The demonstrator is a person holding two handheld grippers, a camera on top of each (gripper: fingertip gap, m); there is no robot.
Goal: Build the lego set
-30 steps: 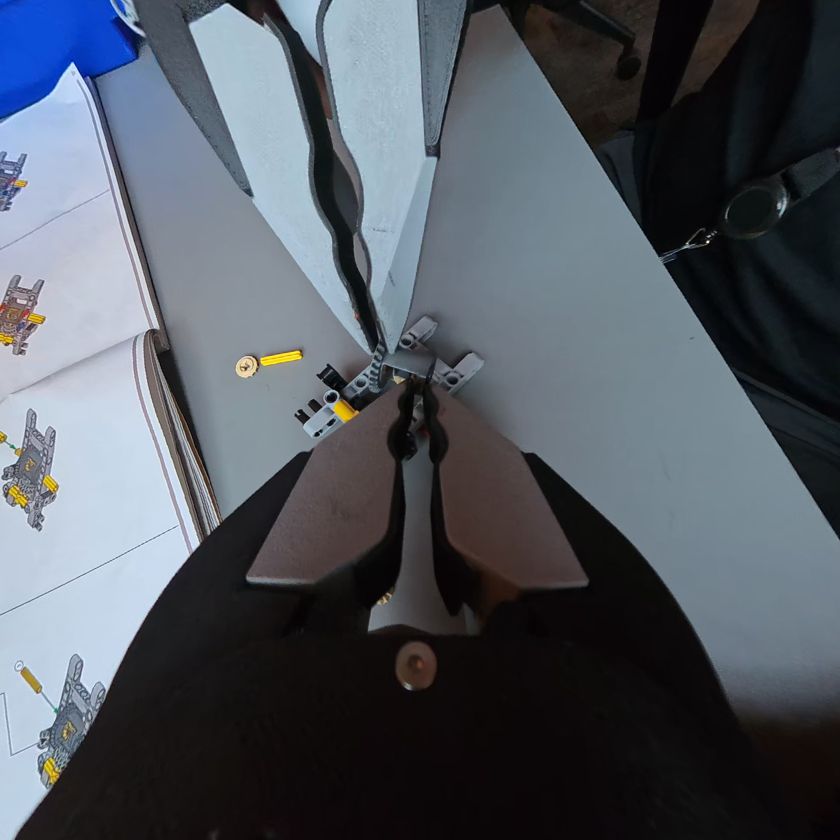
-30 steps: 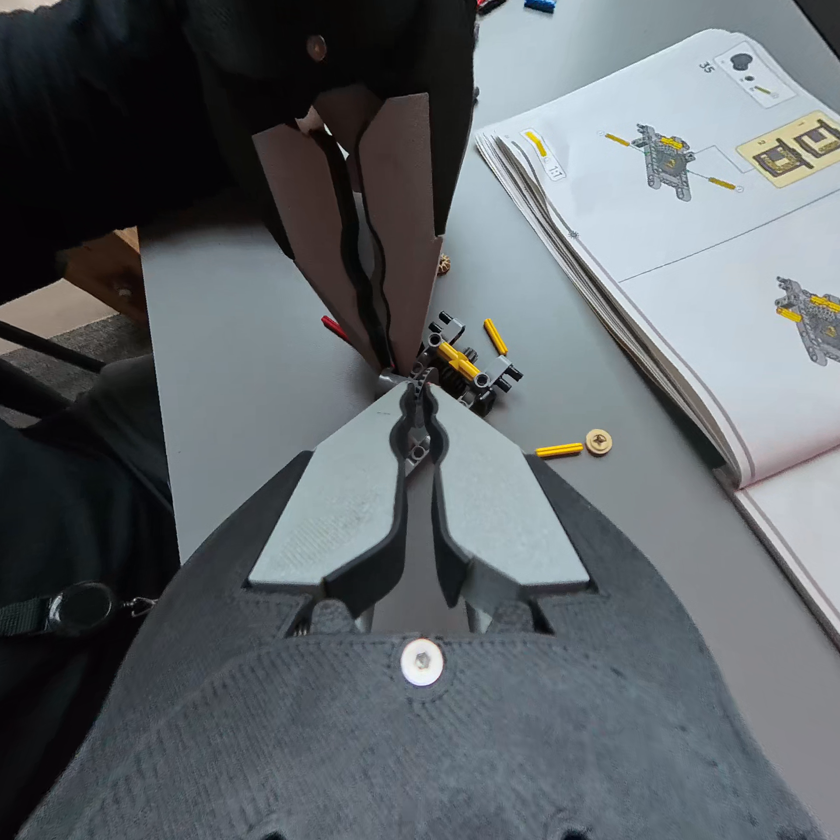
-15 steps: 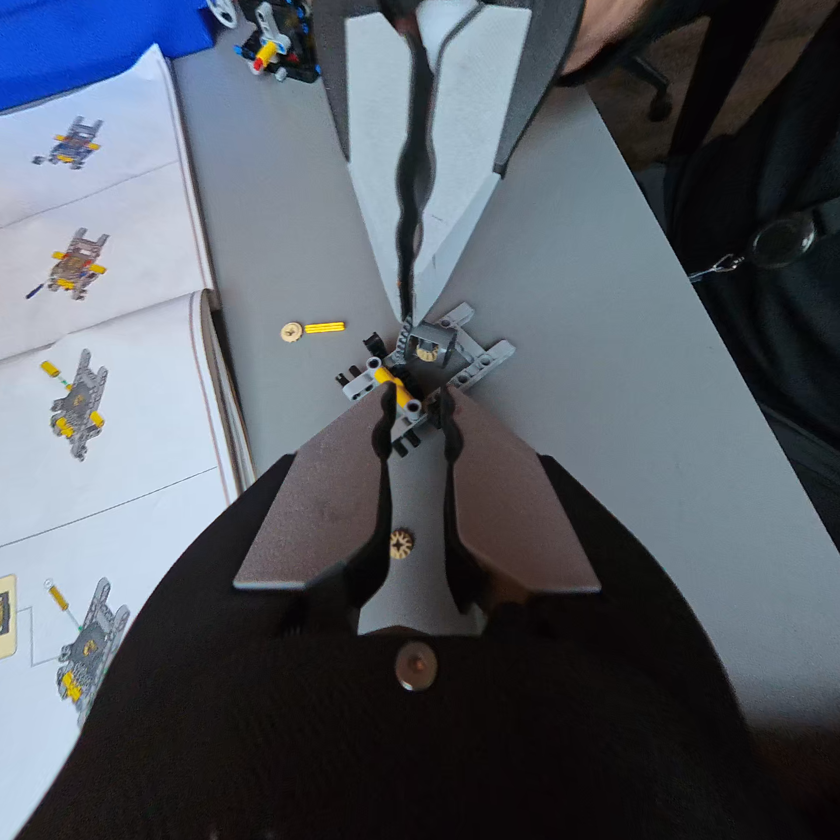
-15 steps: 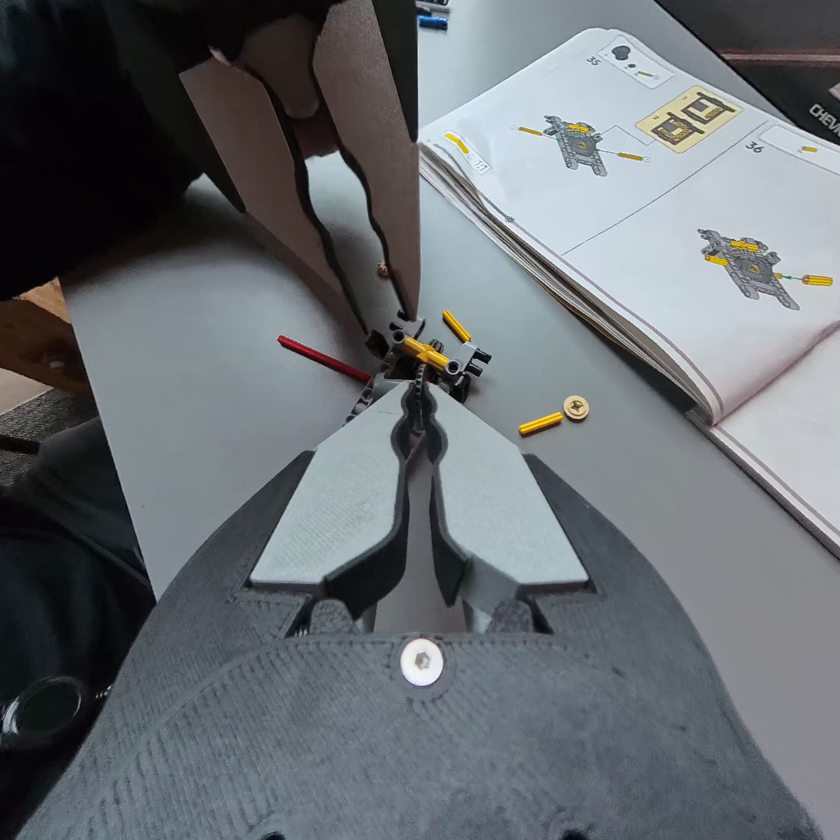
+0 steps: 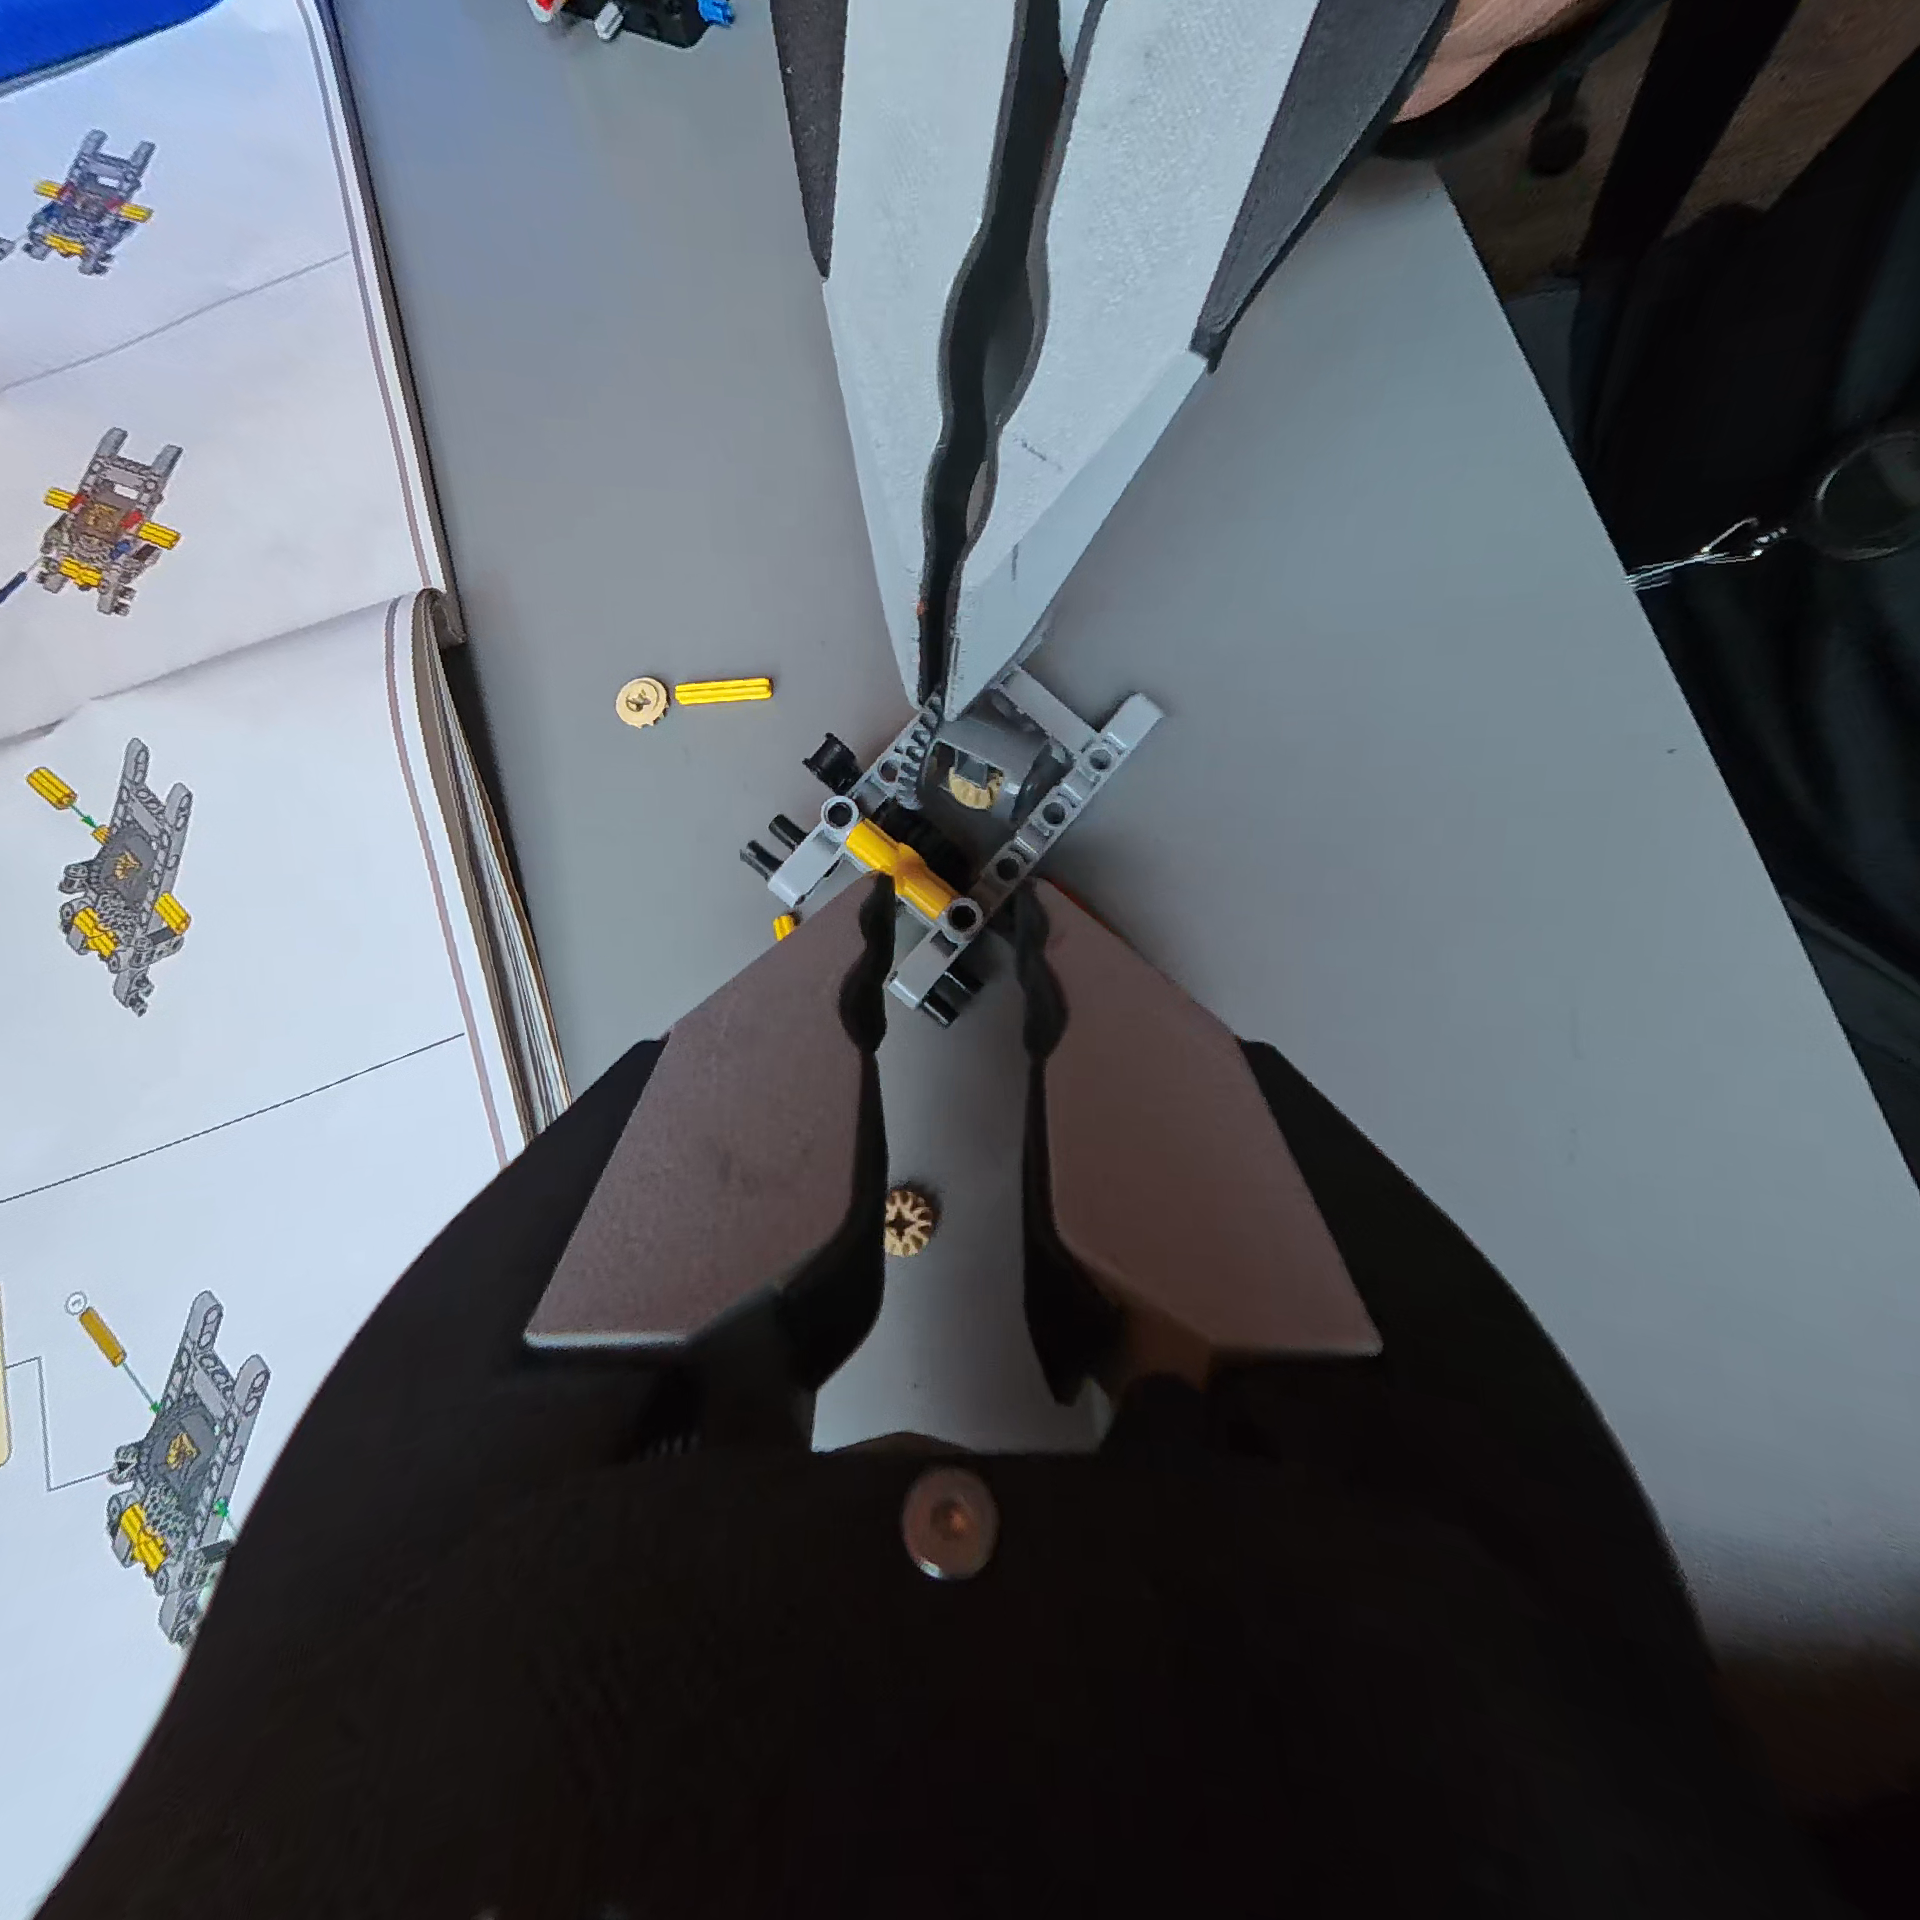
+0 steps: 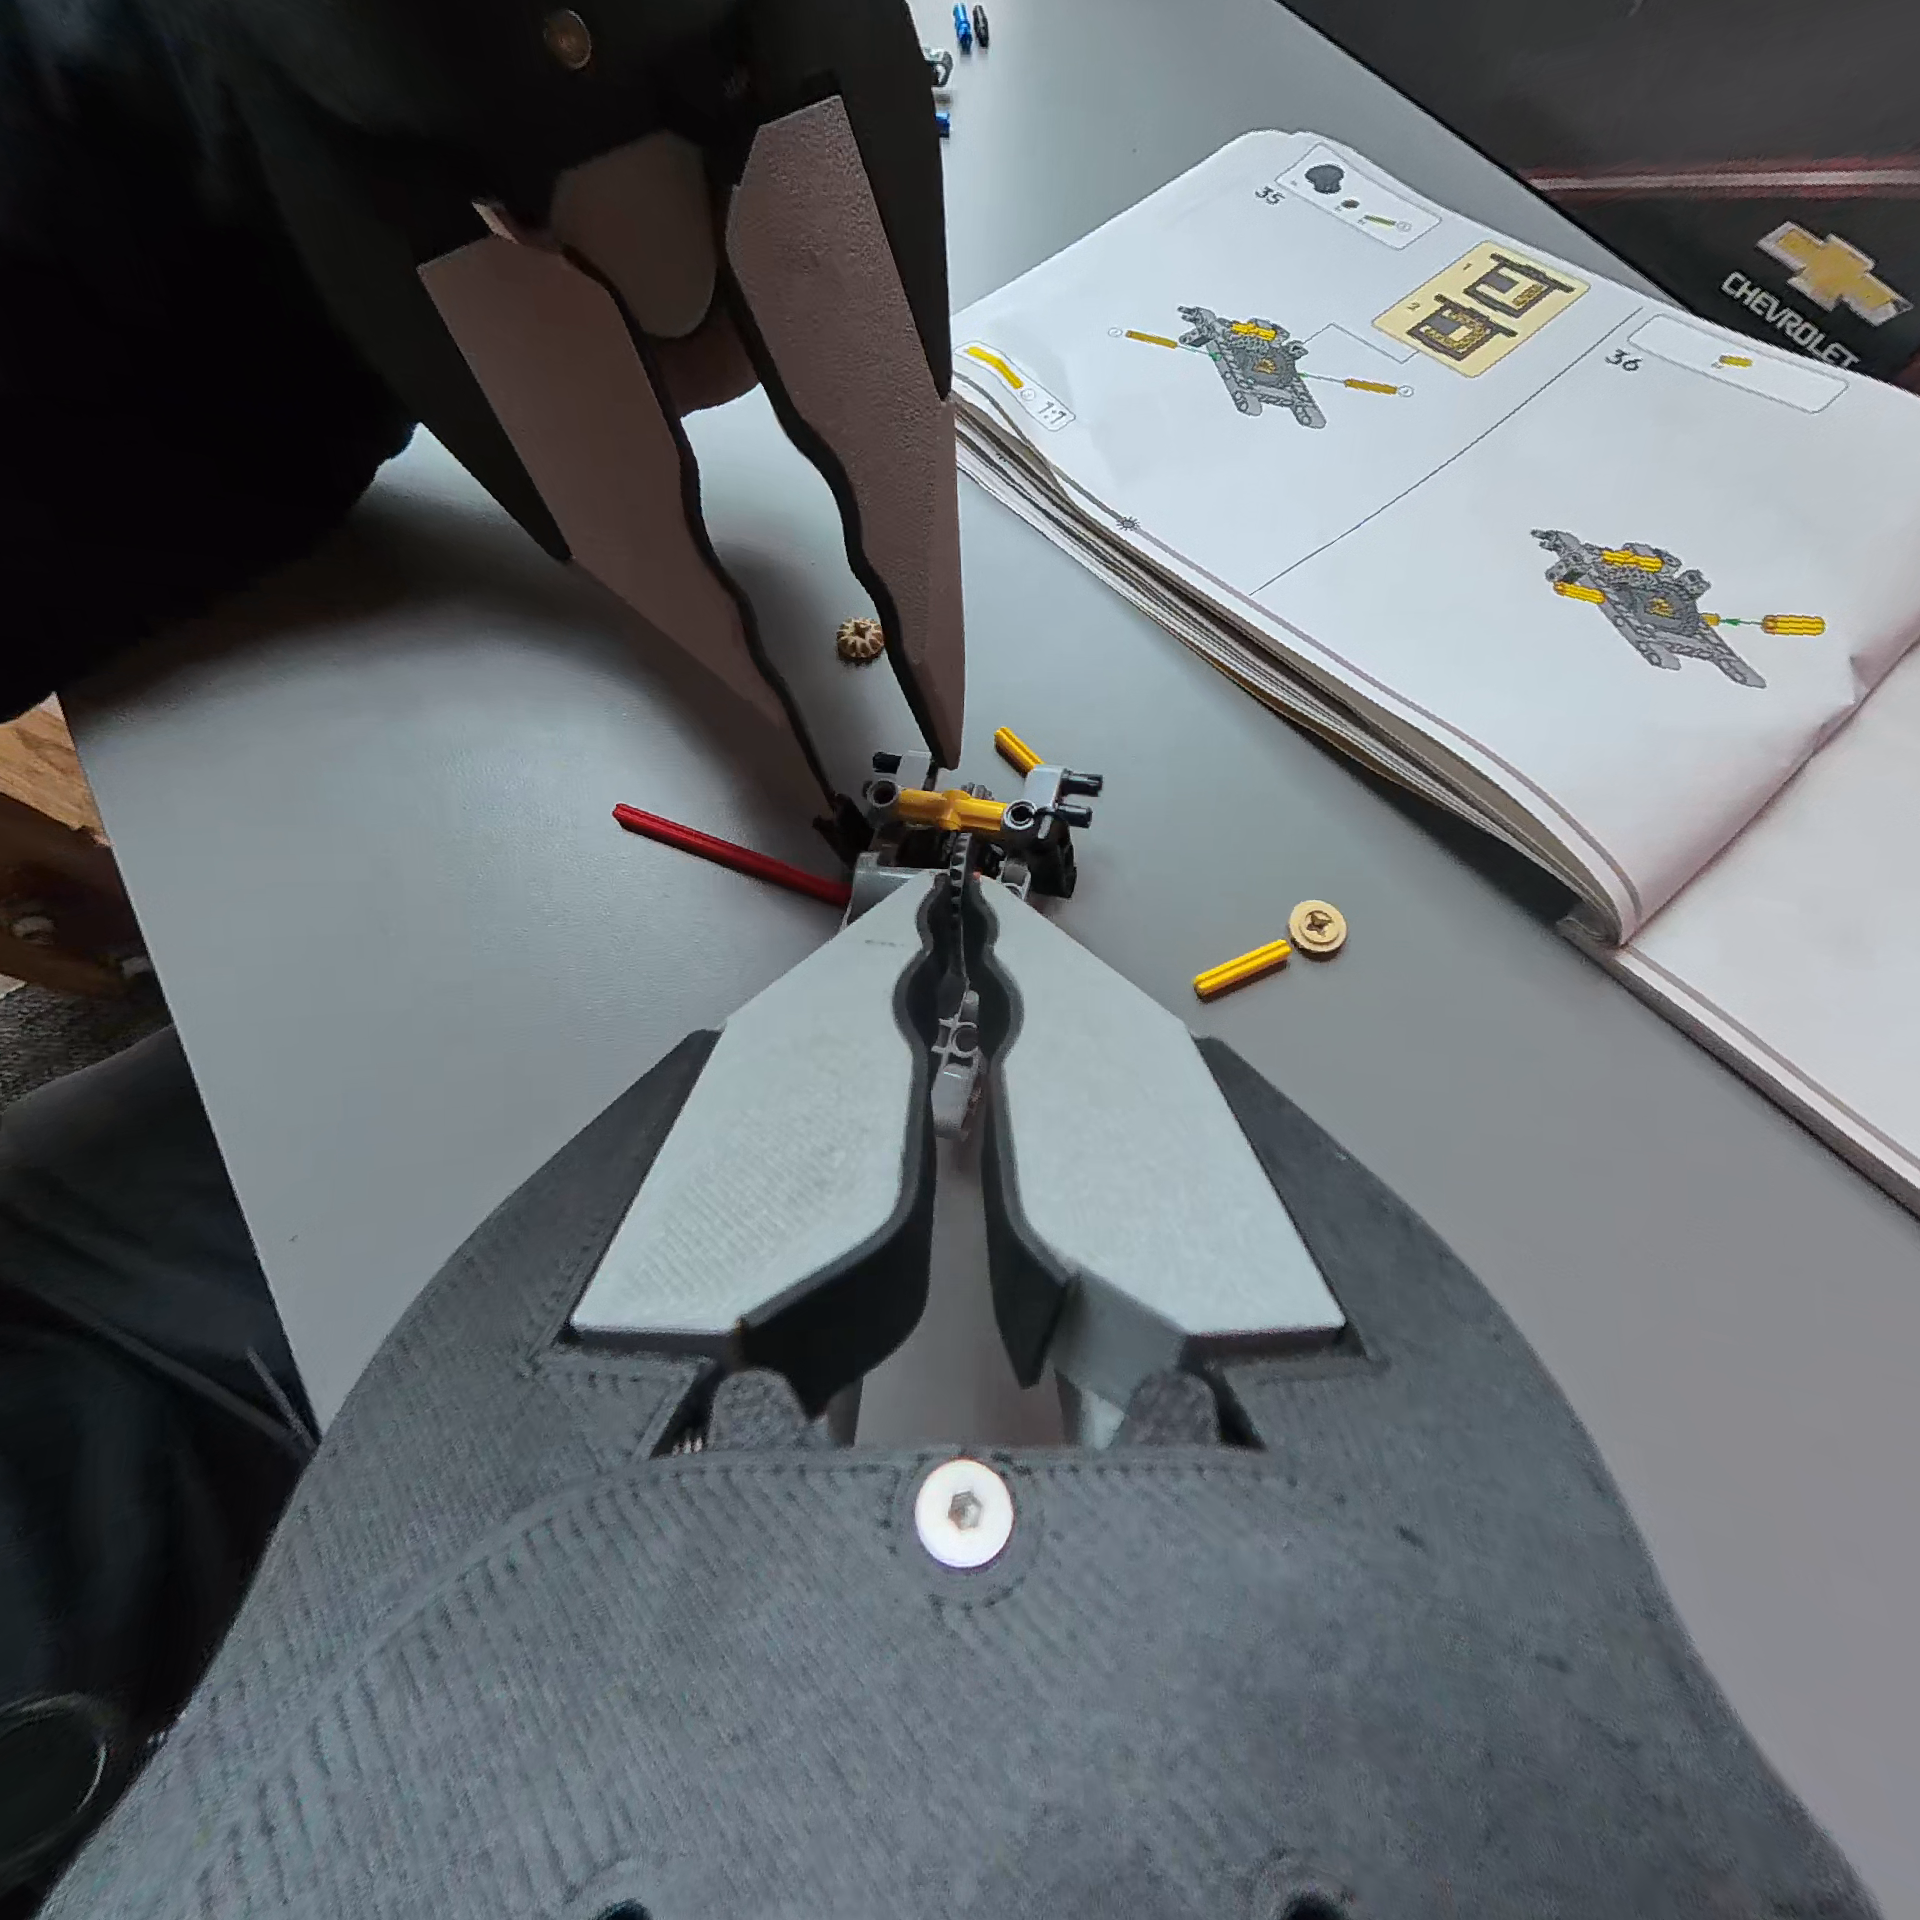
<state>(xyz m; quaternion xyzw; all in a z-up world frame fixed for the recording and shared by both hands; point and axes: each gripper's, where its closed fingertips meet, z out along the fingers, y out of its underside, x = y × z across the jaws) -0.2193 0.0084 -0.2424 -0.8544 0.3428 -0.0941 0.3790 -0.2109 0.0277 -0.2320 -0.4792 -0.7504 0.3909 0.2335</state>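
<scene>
The small grey Lego assembly with a yellow cross piece and a tan gear inside rests on the grey table. My right gripper is shut on one grey beam of the assembly; it also shows in the left wrist view, coming from the far side. My left gripper is open, its fingertips on either side of the assembly's near end. In the right wrist view it comes down from the top. A loose tan gear lies between its fingers.
A yellow axle and a tan disc lie left of the assembly. A red axle and a short yellow axle lie by it. The open instruction book is beside them. A black box is behind the book. The table edge and a person are close. The tips of both grippers are at nearly the same place.
My left gripper has opened and drawn back from the assembly, showing the loose tan gear between its fingers. My right gripper stays shut on the assembly's beam.
</scene>
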